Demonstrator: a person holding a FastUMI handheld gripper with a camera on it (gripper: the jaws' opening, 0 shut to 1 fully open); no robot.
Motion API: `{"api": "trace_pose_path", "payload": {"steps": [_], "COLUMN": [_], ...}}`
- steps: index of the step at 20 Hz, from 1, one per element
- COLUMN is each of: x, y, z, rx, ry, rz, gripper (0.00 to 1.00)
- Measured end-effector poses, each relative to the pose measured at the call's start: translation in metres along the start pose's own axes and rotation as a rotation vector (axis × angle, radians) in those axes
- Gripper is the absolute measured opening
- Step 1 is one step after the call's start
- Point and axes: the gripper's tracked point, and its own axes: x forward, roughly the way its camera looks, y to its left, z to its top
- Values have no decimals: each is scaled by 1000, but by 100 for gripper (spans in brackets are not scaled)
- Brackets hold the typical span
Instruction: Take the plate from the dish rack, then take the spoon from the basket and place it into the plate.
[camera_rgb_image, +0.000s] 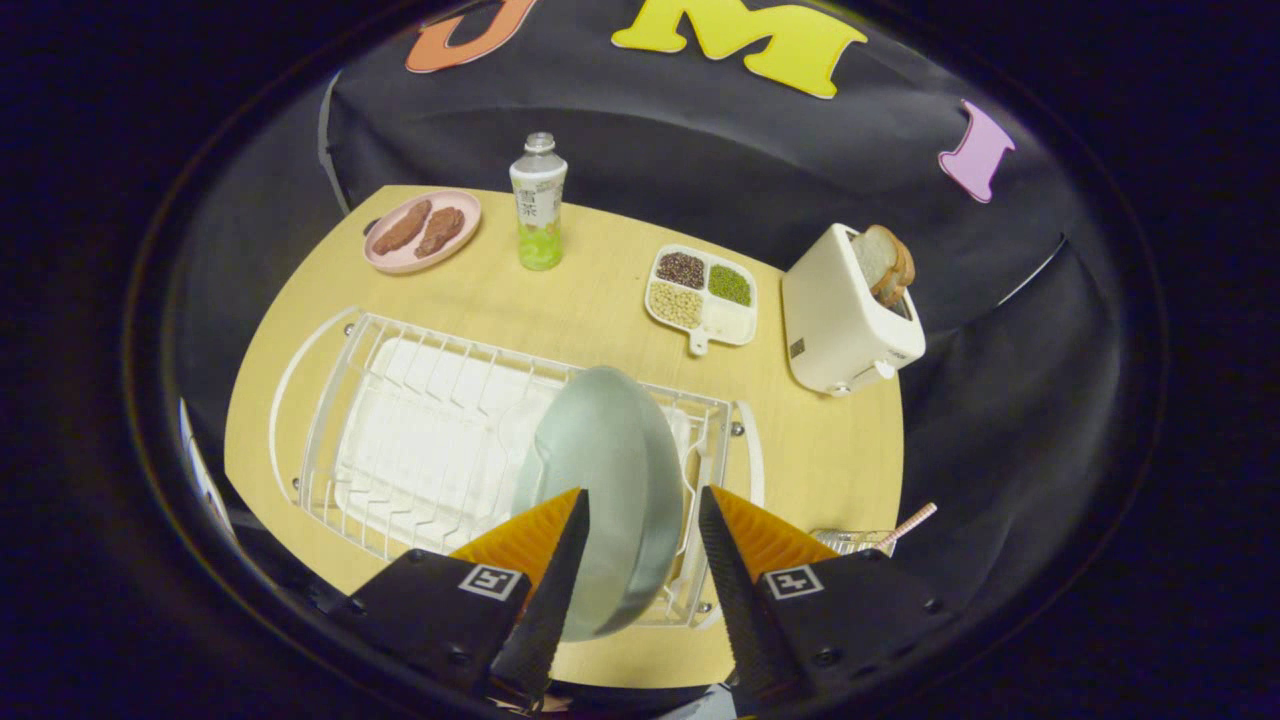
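Gripper view, and I sweep from the left. Far over there sits a pink dish (421, 231) with two brown pieces on it, then a bottle (538, 203) with green liquid low in it, both well beyond my work. Nearer, the white wire dish rack (420, 440) spreads across the wooden surface (600, 290), its left slots bare. Now the prize: the plate (605, 490), pale grey-green, stands on edge at the rack's right end, tilted a little, its rim running down between my fingers. My claw (643, 525) is spread wide, one finger on either side of that rim, and I judge neither is pressing yet; it holds nothing.

How will it handle? It looks stiff and glazed, so likely slick and breakable, and heavier than its thin edge suggests. I want to bite the rim squarely, deep enough that the pads sit on both faces, then lift straight up out of the wires so it doesn't snag or swing.

Further right, a divided tray (702, 297) of beans and grains, then a white toaster (848, 310) with bread poking out. Just beyond my right finger, a wire basket (850, 541) shows its edge, a striped handle (912, 521) sticking out, possibly the spoon; I can't tell.
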Motion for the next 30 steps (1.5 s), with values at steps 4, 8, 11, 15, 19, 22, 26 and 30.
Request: {"api": "trace_pose_path", "payload": {"steps": [4,8,11,15,19,22,26,30], "x": [2,-5,-13,-24,-40,-53,-77,-105], "y": [-1,4,11,18,14,1,3,-9], "z": [1,-1,-1,-3,-4,-5,-19,-64], "rx": [51,87,95,96,116,135,179,277], "ry": [16,2,-23,-52,-86,-132,-216,-314], "rz": [-82,-180,-238,-320,-402,-451,-310,-167], "gripper": [29,20,18,18,18,17,17,17]}}
